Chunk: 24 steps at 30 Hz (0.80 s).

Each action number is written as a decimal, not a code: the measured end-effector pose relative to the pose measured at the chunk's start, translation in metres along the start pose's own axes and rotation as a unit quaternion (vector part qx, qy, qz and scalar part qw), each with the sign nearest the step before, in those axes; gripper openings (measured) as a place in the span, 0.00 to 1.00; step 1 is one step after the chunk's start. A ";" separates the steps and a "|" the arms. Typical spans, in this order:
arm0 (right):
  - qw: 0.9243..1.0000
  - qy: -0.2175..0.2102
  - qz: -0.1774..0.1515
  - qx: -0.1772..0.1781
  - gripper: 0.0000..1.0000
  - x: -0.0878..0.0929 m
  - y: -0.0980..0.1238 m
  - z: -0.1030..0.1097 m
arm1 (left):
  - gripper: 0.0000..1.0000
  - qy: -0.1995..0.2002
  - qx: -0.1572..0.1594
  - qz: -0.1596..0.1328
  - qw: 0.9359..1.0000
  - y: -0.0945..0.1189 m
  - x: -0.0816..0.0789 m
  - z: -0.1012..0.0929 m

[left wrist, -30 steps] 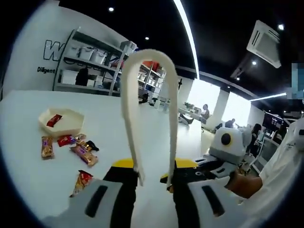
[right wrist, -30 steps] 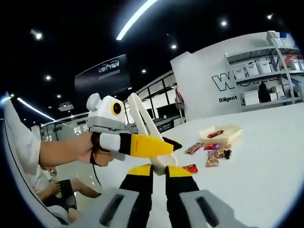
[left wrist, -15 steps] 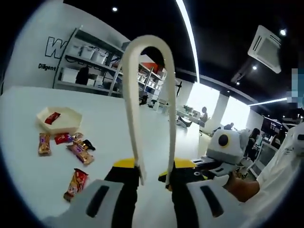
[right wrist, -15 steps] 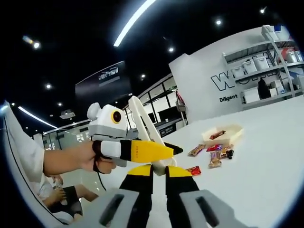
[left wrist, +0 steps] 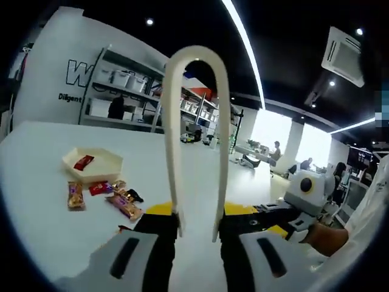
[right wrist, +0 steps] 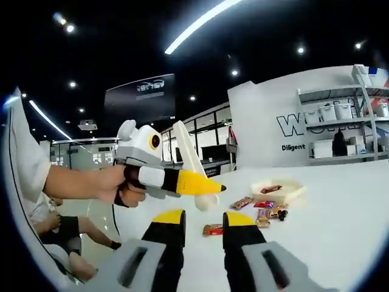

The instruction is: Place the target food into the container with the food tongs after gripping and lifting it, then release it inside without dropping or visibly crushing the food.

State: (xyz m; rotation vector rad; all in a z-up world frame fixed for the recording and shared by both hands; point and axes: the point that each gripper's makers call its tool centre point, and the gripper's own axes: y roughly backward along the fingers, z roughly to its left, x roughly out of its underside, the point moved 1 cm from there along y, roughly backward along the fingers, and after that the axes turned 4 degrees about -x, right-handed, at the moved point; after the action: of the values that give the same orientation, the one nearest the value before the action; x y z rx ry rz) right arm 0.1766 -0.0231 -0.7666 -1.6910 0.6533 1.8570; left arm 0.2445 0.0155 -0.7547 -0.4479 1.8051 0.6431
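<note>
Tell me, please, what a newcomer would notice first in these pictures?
The cream food tongs rise bow-upward between the left gripper's jaws. On the white table beyond, wrapped snack bars lie scattered beside a shallow cream container holding one red packet. The right gripper hangs open.

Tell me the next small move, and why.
Probably lower the left gripper with the tongs toward the loose snack packets on the table. The tongs hang above it, holding nothing, and the container holds just one red packet.
</note>
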 end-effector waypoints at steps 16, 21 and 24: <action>1.000 -0.012 -0.005 0.014 0.14 -0.002 0.021 -0.009 | 0.26 -0.072 -0.097 -0.009 0.993 -0.023 0.028 0.066; 0.999 -0.031 -0.018 0.022 0.13 -0.005 0.025 -0.017 | 0.26 -0.072 -0.105 0.007 0.992 -0.026 0.040 0.075; 0.999 -0.030 -0.017 0.027 0.10 -0.004 0.026 -0.019 | 0.27 -0.079 -0.109 0.006 0.991 -0.027 0.041 0.080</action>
State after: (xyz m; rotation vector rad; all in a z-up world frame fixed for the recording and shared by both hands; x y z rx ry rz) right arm 0.1735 -0.0552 -0.7650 -1.5963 0.6404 1.8437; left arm 0.3071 0.0447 -0.8178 -0.5178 1.5953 0.8655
